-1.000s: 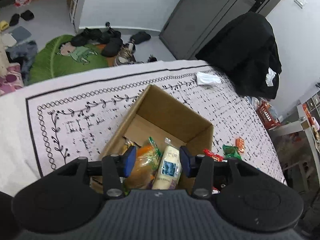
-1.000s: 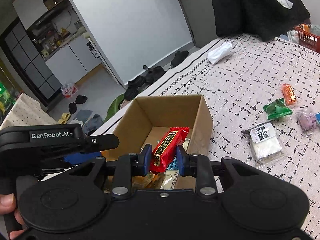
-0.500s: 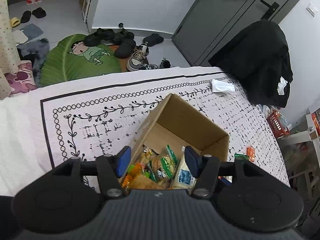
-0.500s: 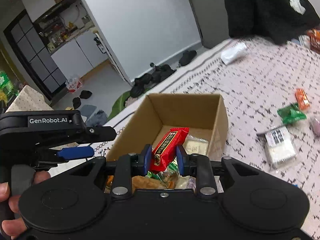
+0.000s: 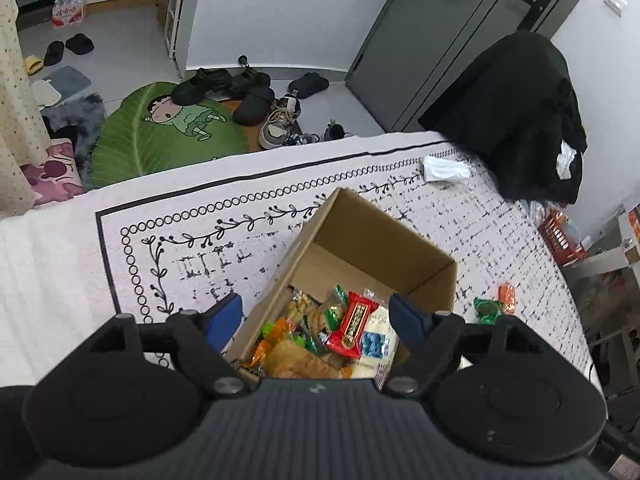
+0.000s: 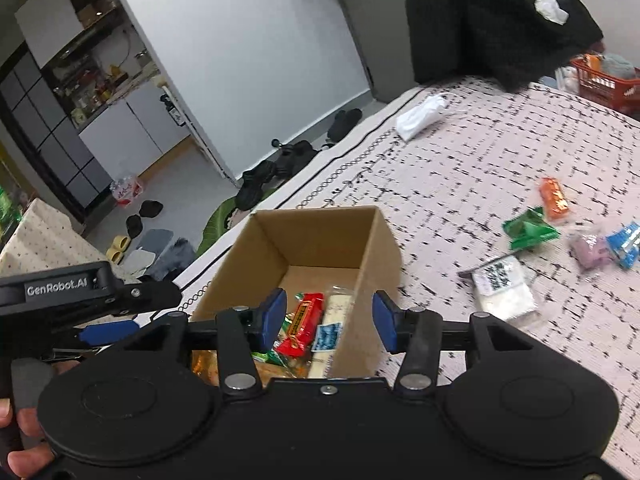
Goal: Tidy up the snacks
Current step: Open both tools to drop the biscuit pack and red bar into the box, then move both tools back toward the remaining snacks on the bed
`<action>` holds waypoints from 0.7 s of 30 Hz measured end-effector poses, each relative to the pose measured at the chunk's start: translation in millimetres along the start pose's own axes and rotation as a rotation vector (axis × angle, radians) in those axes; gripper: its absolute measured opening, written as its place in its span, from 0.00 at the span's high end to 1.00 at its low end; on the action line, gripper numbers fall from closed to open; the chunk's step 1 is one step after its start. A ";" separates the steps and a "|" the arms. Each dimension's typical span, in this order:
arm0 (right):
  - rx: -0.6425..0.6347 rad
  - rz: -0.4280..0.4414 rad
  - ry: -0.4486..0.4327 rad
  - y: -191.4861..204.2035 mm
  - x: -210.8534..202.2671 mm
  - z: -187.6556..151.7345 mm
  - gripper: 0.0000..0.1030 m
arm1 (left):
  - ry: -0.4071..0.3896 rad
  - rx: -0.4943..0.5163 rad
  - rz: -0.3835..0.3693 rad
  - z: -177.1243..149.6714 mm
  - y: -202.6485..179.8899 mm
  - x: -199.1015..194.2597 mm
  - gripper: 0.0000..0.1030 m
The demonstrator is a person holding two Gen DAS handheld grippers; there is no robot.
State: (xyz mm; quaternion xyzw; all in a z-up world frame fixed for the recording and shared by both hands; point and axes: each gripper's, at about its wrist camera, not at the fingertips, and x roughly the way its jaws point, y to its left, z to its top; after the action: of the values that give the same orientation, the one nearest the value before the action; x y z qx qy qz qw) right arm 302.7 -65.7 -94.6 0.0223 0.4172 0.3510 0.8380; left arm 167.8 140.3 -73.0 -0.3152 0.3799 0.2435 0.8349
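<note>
An open cardboard box (image 5: 384, 240) (image 6: 312, 236) stands on the patterned cloth and holds several snack packets. A red snack bar (image 5: 352, 325) (image 6: 301, 324) lies on top of them beside a white packet (image 6: 332, 320). My left gripper (image 5: 316, 318) is open and empty above the box's near end. My right gripper (image 6: 328, 320) is open and empty above the box; the left gripper shows at its left (image 6: 108, 330). Loose on the cloth to the right lie an orange packet (image 6: 554, 199), a green packet (image 6: 528, 233), a white packet (image 6: 502, 290), and pink (image 6: 590, 250) and blue (image 6: 624, 242) ones.
A white crumpled wrapper (image 5: 444, 168) lies at the cloth's far edge. A black coat (image 5: 516, 116) hangs at the back right, with an orange basket (image 6: 604, 80) nearby. Shoes and a green leaf mat (image 5: 160, 132) lie on the floor beyond.
My right gripper opened and let the red snack bar drop into the box. My left gripper opened wider, released its packets into the box and drew back.
</note>
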 end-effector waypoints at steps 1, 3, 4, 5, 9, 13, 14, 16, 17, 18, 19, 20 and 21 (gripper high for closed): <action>0.003 -0.003 0.002 -2.5 -1.8 0.1 0.54 | 0.001 0.005 0.002 -0.7 -1.0 -1.2 0.22; 0.006 -0.011 0.008 -5.6 -5.3 0.3 0.53 | 0.001 0.017 0.010 -2.8 -4.1 -3.3 0.20; 0.006 -0.013 0.010 -7.5 -7.0 0.5 0.53 | 0.003 0.022 0.015 -3.6 -5.7 -4.3 0.19; 0.008 -0.015 0.013 -9.7 -8.7 1.1 0.53 | 0.006 0.026 0.018 -4.5 -7.4 -5.6 0.16; 0.023 -0.020 0.007 -17.5 -18.6 3.4 0.46 | 0.010 0.057 0.019 -9.7 -17.9 -12.7 0.07; 0.041 -0.030 -0.015 -28.8 -32.7 4.4 0.38 | -0.010 0.092 0.004 -15.2 -31.0 -21.8 0.00; 0.047 -0.030 -0.020 -32.0 -37.1 4.5 0.34 | -0.015 0.097 0.001 -16.5 -34.6 -23.8 0.00; 0.057 -0.032 -0.032 -37.7 -45.0 5.1 0.29 | -0.020 0.110 -0.001 -19.9 -41.5 -27.0 0.00; 0.060 -0.034 -0.043 -41.5 -50.2 5.2 0.25 | -0.022 0.119 -0.001 -21.6 -45.1 -28.4 0.00; 0.062 -0.036 -0.050 -44.9 -53.9 5.4 0.23 | -0.025 0.129 -0.003 -23.7 -49.5 -30.0 0.00; 0.064 -0.038 -0.057 -48.0 -57.4 5.6 0.22 | -0.027 0.139 -0.004 -25.5 -53.0 -31.3 0.00; 0.069 -0.039 -0.064 -52.4 -61.6 5.9 0.22 | -0.030 0.148 -0.008 -27.5 -56.5 -32.9 0.00; 0.075 -0.042 -0.068 -55.9 -64.4 6.0 0.21 | -0.032 0.153 -0.013 -29.2 -59.3 -34.2 0.00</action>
State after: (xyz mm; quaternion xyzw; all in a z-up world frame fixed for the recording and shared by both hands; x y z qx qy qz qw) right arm 312.7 -145.3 -65.2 0.0569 0.4018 0.3166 0.8573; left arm 171.8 73.3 -40.8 -0.2490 0.3819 0.2134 0.8641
